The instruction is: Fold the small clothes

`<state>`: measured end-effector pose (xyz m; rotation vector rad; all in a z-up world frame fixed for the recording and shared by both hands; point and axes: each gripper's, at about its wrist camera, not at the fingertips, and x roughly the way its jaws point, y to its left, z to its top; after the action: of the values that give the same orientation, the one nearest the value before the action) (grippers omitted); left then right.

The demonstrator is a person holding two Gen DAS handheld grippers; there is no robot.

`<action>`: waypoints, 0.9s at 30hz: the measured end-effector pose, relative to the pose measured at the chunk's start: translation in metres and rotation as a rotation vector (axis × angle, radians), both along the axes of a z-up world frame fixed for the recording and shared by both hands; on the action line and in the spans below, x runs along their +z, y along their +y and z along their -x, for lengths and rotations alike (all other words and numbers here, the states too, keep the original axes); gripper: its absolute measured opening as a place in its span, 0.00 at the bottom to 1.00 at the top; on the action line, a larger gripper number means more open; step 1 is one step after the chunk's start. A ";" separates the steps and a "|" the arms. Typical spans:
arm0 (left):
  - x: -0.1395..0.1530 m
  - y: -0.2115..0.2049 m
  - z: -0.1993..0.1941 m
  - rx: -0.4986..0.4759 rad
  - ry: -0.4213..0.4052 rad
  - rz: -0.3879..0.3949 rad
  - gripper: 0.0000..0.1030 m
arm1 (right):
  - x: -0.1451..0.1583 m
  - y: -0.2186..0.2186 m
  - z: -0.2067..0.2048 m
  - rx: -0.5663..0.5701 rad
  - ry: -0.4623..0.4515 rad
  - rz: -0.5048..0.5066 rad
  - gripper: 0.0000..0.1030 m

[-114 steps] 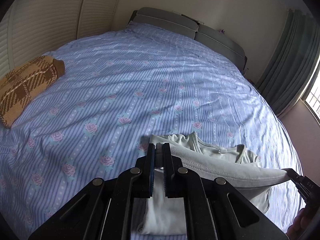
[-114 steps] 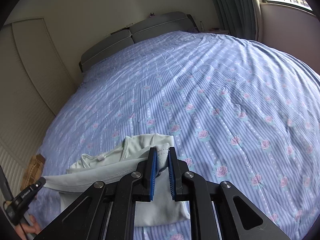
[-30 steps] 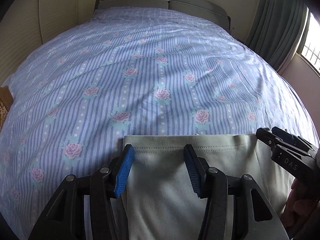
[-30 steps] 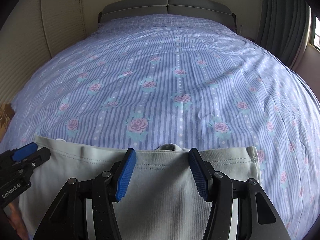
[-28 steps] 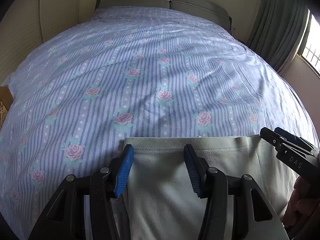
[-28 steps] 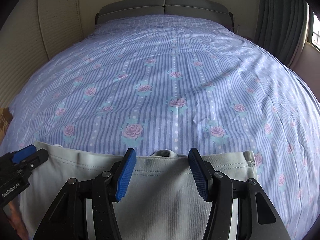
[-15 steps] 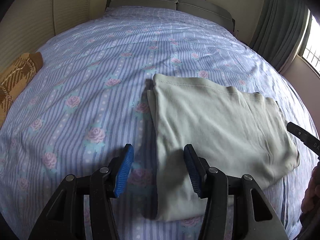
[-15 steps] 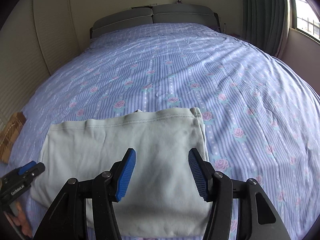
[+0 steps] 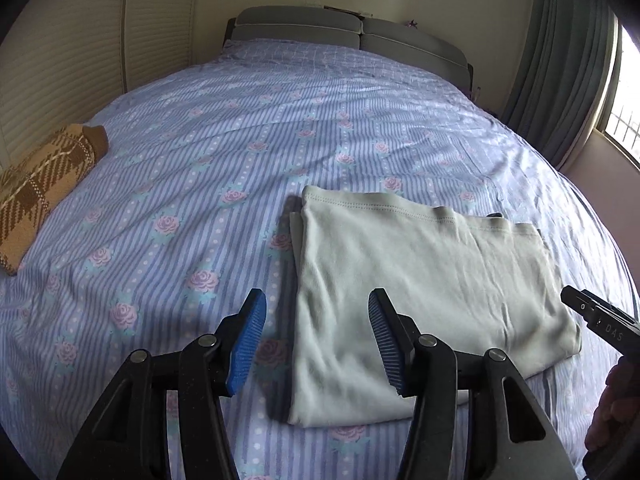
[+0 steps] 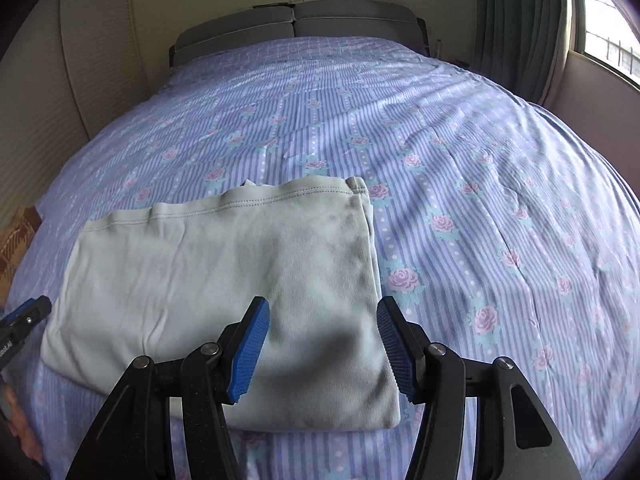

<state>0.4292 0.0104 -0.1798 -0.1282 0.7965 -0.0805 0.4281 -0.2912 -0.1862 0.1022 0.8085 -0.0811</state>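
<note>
A pale green garment [image 9: 424,280] lies folded flat as a rectangle on the bed; it also shows in the right wrist view [image 10: 224,276]. My left gripper [image 9: 316,340] is open and empty, held above the garment's near left corner. My right gripper [image 10: 322,344] is open and empty, above the garment's near right corner. The right gripper's tip [image 9: 596,318] shows at the right edge of the left wrist view. The left gripper's tip [image 10: 24,316] shows at the left edge of the right wrist view.
The bed has a blue striped sheet with pink roses [image 9: 280,128] and a grey headboard [image 9: 348,34]. A folded brown plaid knit [image 9: 36,184] lies at the bed's left edge. Curtains [image 9: 560,60] and a window are on the right.
Both grippers let go of the garment's hem and opened. They have pulled back and risen, so the whole folded garment now lies flat in view.
</note>
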 end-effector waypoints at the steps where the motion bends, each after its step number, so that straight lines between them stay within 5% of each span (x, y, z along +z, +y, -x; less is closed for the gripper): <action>1: 0.001 -0.005 0.000 -0.011 0.000 0.006 0.52 | 0.003 -0.001 0.002 0.002 -0.011 -0.012 0.55; 6: -0.017 -0.022 0.013 -0.076 0.042 0.007 0.54 | -0.005 -0.006 0.017 0.018 0.017 -0.100 0.55; 14: -0.045 -0.012 0.023 -0.067 0.087 -0.017 0.55 | -0.037 -0.014 0.022 0.030 0.093 -0.107 0.55; 20: -0.023 -0.012 0.023 -0.045 0.051 -0.012 0.57 | -0.021 -0.023 0.019 0.043 0.055 -0.165 0.56; 22: -0.011 -0.021 0.014 -0.062 0.027 -0.026 0.59 | -0.009 -0.031 0.012 0.050 0.018 -0.173 0.65; 27: 0.010 -0.049 -0.024 -0.096 -0.001 -0.039 0.59 | 0.008 -0.068 -0.034 0.077 -0.024 -0.265 0.68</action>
<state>0.4529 -0.0388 -0.1695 -0.0533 0.8026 -0.1555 0.4621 -0.3595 -0.1778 0.3211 0.7955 0.1005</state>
